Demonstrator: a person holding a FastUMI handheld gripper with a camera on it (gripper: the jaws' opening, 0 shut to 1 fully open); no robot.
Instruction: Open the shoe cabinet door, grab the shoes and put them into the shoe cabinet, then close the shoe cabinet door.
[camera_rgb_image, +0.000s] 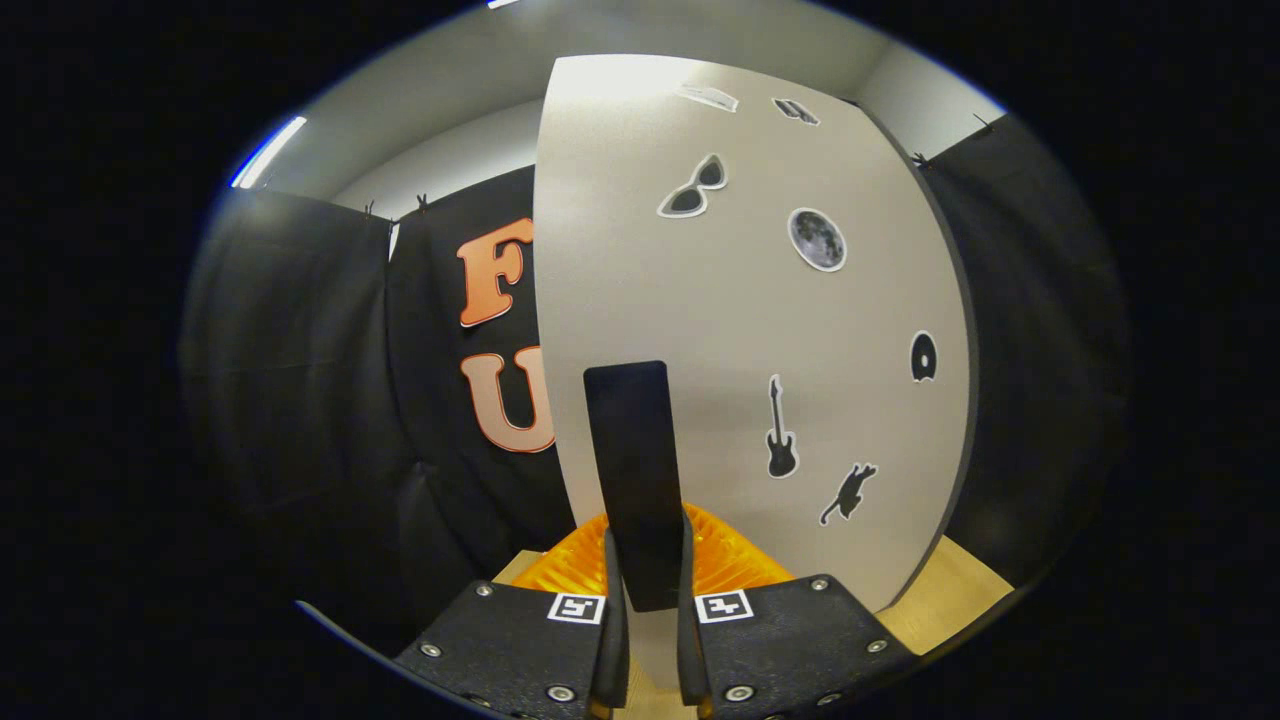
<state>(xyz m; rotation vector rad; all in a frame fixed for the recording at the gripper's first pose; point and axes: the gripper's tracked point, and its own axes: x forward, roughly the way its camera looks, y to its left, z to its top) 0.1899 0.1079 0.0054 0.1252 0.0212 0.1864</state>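
Pinching the dark flat handle (632, 480) of the shoe cabinet door (740, 330), both fingers (612, 610) of my gripper (650, 640) are pressing on its lower end, one on each side, while the handle is rising straight ahead of them. Beyond the handle, the pale door is filling most of what lies ahead, dotted with stickers of sunglasses (693, 187), a moon (817, 239) and a guitar (781, 430). Just behind the handle and low down, something orange and ribbed (720, 560) is peeking out; I cannot tell what it is. Light wooden flooring (945, 595) is showing below the door's far edge. Judging from this grip, I am working the door on its hinge, though whether opening or closing I cannot say. Doing it well means keeping the squeeze firm and letting my wrist follow the door's arc, rather than pulling in a straight line, which could twist the handle out from between the fingers.
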